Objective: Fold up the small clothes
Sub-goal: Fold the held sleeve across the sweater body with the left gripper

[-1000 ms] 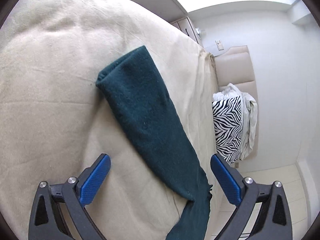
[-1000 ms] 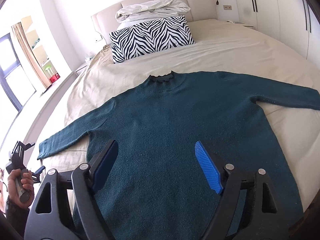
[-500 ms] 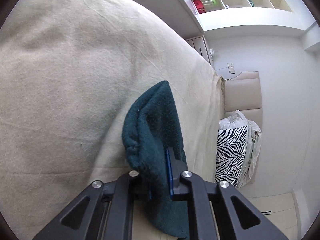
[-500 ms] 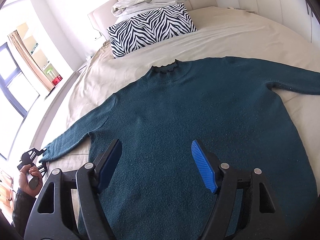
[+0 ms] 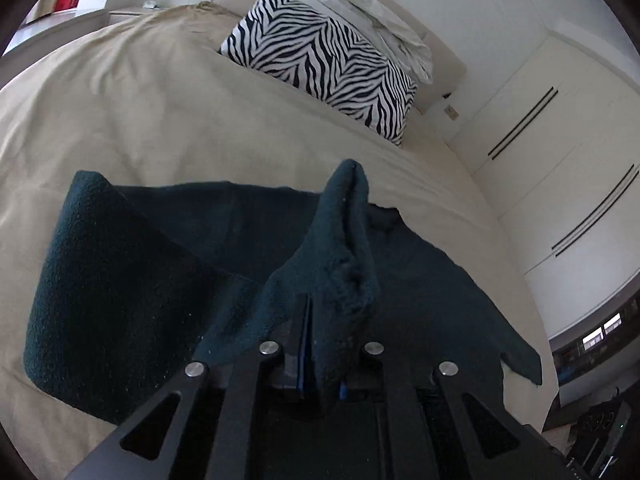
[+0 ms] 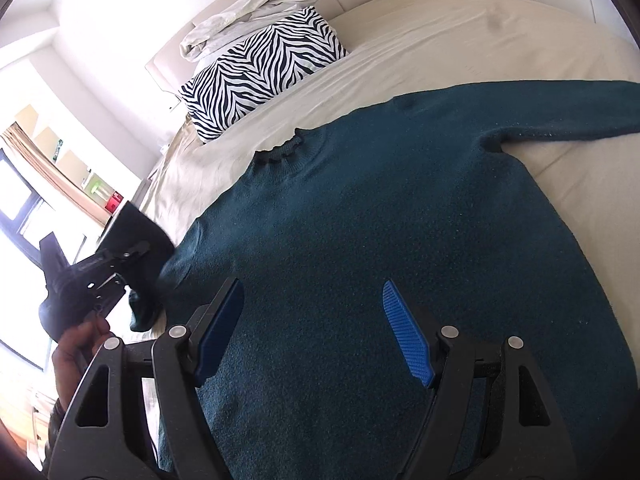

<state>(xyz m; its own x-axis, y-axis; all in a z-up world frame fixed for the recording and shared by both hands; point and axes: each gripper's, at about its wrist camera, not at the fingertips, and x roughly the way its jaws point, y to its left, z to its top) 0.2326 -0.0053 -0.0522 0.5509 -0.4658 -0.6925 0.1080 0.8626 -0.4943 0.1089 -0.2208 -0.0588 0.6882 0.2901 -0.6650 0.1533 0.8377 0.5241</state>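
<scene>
A dark teal knit sweater (image 6: 380,200) lies flat, face up, on the beige bed sheet (image 6: 440,32), collar toward the pillows. My left gripper (image 5: 320,312) is shut on the cuff of its left sleeve (image 5: 344,220), which stands up out of the jaws; the sleeve is lifted and carried in over the sweater body (image 5: 420,280). In the right wrist view the left gripper (image 6: 116,264) hangs at the left with that sleeve (image 6: 136,228). My right gripper (image 6: 312,320) hovers open over the lower part of the sweater, nothing between its fingers. The other sleeve (image 6: 560,112) lies stretched out to the right.
A zebra-print pillow (image 6: 260,68) and a crumpled white duvet (image 6: 248,12) sit at the headboard. White wardrobe doors (image 5: 560,140) stand beyond the far side of the bed. A person's hand (image 6: 76,344) holds the left gripper near the bed's left edge.
The left gripper closed on the sleeve cuff, then lifted it and swung it in over the sweater, rolling as it went. The right gripper sank lower over the sweater and stayed open.
</scene>
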